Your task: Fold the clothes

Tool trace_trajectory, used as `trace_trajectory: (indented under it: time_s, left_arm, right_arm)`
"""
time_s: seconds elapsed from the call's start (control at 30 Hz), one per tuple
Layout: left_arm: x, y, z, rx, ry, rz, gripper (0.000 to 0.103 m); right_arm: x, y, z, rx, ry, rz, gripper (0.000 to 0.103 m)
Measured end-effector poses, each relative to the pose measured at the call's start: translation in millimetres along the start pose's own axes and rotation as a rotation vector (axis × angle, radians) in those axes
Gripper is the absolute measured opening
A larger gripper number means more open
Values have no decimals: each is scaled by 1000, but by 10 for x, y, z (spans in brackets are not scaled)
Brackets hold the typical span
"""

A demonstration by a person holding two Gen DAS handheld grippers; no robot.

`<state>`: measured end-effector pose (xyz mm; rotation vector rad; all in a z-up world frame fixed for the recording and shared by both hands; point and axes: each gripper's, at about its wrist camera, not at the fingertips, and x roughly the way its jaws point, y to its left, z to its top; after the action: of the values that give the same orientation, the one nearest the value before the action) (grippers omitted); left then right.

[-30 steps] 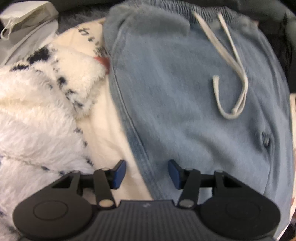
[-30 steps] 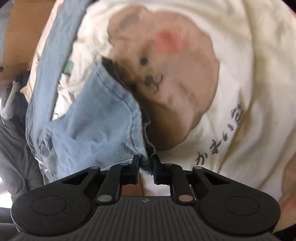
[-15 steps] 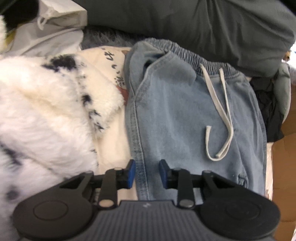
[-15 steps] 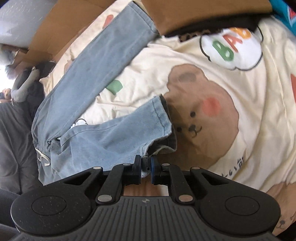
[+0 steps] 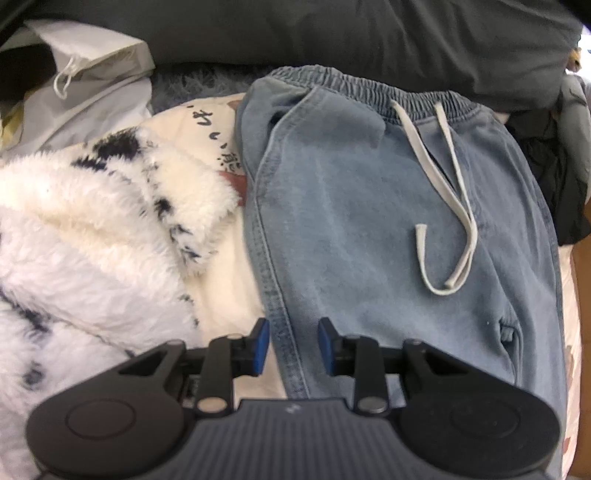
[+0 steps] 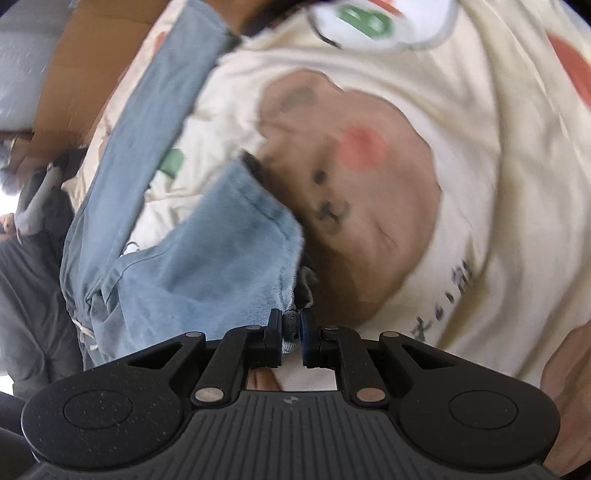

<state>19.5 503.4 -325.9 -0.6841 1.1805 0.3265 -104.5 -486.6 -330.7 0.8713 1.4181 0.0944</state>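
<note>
Left wrist view: light-blue denim trousers (image 5: 388,229) are spread on a cream bear-print blanket (image 5: 229,295), waistband at the top, beside a white fluffy garment (image 5: 92,240). Their side seam is straddled by the left gripper (image 5: 291,347), jaws narrowly apart, pads not pressing. One trouser hem (image 6: 290,332) is clamped in the right gripper (image 6: 291,338), above the blanket.

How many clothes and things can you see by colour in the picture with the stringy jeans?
Blue: 1, the light blue denim drawstring trousers
White and cream: 2, the fluffy white fleece with black spots and the cream printed sheet underneath
Grey: 2, the dark grey cloth at the back and the pale grey drawstring bag
Total: 5
</note>
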Motion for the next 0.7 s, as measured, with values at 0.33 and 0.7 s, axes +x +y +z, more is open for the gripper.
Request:
trace_trajectory:
  time_s: [0.33,0.7]
  left_arm:
    - [115,-3,-125,21,58,-12,33]
    - [72,30,-133,32,48,-10,33]
  right_arm:
    - [342,-260,-88,68,-1,20,20]
    - [557,-299,-43,77,-3,53,43]
